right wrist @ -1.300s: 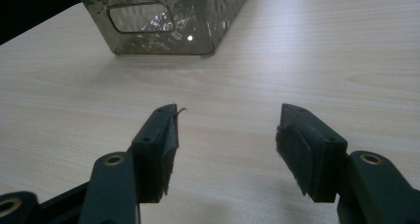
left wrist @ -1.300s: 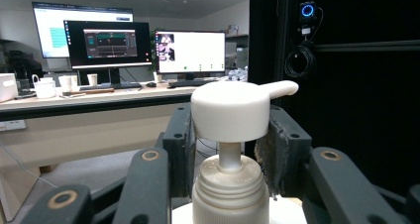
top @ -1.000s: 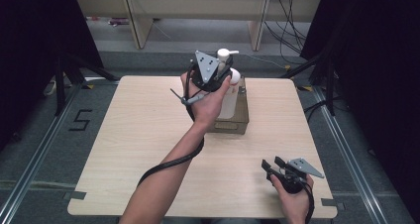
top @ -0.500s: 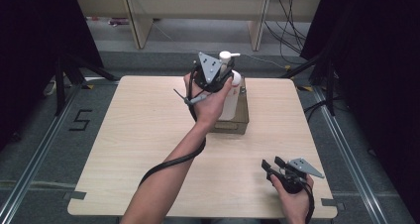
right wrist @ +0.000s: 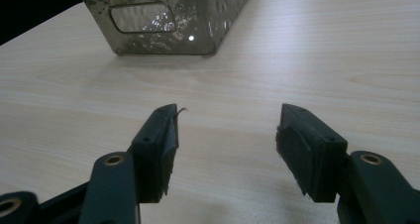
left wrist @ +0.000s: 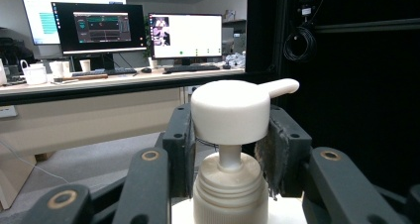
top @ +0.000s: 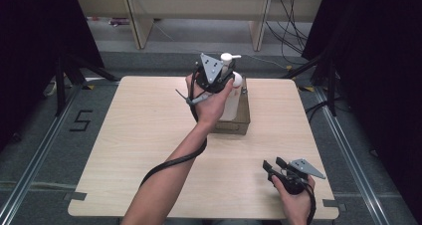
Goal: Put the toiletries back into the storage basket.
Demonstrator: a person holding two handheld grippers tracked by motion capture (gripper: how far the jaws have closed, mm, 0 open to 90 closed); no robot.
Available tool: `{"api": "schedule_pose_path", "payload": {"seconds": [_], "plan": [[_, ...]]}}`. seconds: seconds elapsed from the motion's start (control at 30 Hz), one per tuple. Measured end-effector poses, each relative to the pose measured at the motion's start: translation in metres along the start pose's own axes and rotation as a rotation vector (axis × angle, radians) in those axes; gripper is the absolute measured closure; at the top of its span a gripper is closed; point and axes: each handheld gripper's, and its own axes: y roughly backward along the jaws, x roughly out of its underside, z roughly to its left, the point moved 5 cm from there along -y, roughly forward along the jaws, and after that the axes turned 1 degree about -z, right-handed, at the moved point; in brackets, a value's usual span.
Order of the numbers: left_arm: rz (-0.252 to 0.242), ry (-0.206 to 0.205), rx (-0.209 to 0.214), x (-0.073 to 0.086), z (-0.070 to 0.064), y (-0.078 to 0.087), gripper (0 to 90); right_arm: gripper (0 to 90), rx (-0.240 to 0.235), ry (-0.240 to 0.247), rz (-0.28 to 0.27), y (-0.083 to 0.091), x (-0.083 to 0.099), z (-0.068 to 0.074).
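Note:
A white pump bottle point(top: 231, 101) stands upright in a shiny metal basket point(top: 244, 116) at the far middle of the table. My left gripper point(top: 227, 75) is at the bottle's top. In the left gripper view, its pads point(left wrist: 181, 149) press against the sides of the white pump head point(left wrist: 233, 112), above the ribbed collar, so the left gripper point(left wrist: 230, 152) is shut on the bottle. My right gripper point(top: 271, 166) rests low at the near right of the table. It is open point(right wrist: 225, 144) with only bare wood between its jaws, and it points toward the basket point(right wrist: 163, 21).
The wooden table point(top: 139, 135) is bare on its left half and along the front. A black cable point(top: 169, 163) trails from the left gripper along the forearm. Pale wooden shelving point(top: 199, 16) stands beyond the far edge, and dark curtains hang on both sides.
My left gripper has dipped very slightly at the bottle's top. The right gripper has stayed still and open.

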Motion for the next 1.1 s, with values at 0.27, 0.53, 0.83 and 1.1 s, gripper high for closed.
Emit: {"api": "schedule_pose_path", "payload": {"seconds": [0.27,0.53,0.83,1.1], "plan": [[0.011,-0.001,-0.009,0.004,0.001,-0.001,59.4,41.8,-0.003,-0.008,0.009,0.000,0.000,0.001],[0.029,0.016,-0.008,0.010,0.000,-0.002,59.4,41.8,-0.004,-0.007,0.007,0.000,0.000,0.001],[0.039,0.006,-0.016,0.016,0.001,-0.002,59.4,41.8,-0.003,-0.006,0.006,0.001,0.000,0.001],[0.058,0.003,-0.019,0.023,0.002,-0.002,59.3,41.8,-0.001,-0.008,0.008,0.000,0.000,0.001]]}}
